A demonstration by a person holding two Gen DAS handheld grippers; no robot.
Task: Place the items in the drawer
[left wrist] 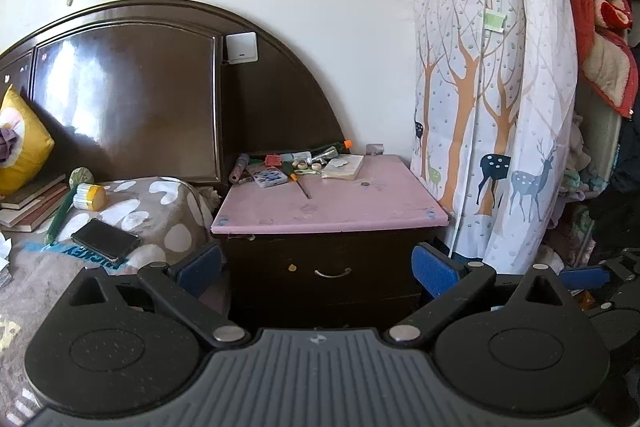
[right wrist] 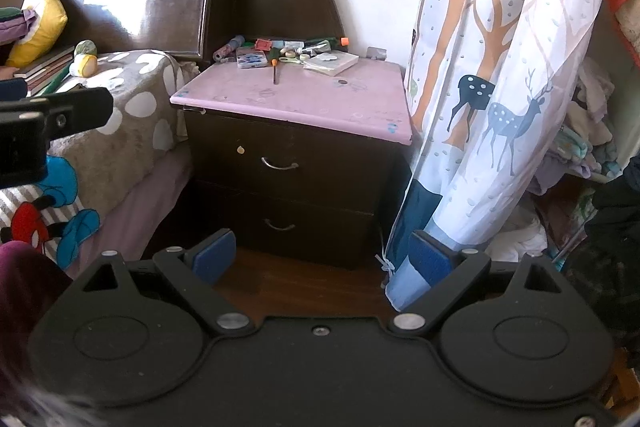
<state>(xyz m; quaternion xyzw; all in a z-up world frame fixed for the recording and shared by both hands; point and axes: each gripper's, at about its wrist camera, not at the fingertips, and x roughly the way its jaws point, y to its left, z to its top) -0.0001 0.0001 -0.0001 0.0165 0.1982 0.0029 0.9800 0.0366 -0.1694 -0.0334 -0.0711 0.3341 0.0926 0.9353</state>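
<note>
Far left, at nine o'clock in the left wrist view: a yellow pillow [left wrist: 20, 139] leaning on the dark headboard [left wrist: 128, 95], books [left wrist: 32, 201] stacked beneath it. On the spotted blanket [left wrist: 160, 211], a black phone [left wrist: 106, 239] lying flat, long axis running from ten o'clock down to four.

Centre: a dark nightstand [left wrist: 320, 259] with a pink top [left wrist: 332, 203], pushed up against the bed. Two drawers, both closed; upper drawer [right wrist: 288, 163] with a curved metal handle [right wrist: 280, 165], lower drawer [right wrist: 288, 223] directly under it. Task items crowded along the back edge at twelve o'clock: a paint box [left wrist: 267, 177], a screwdriver [right wrist: 275, 67] with handle toward the wall and shaft pointing at six o'clock toward the camera, scissors [right wrist: 291, 59], a flat booklet [left wrist: 343, 167] just right of them, a coin [left wrist: 365, 183] near its front corner.

Left gripper [left wrist: 316, 267] released, blue pads spread wide, empty, facing the upper drawer. Right gripper [right wrist: 320, 259] likewise spread and empty, lower, aimed at the floor before the nightstand.

Right, at three o'clock: a deer-print fabric wardrobe cover [left wrist: 492, 107] hanging beside the nightstand, piled clothes [left wrist: 600, 39] beyond.
</note>
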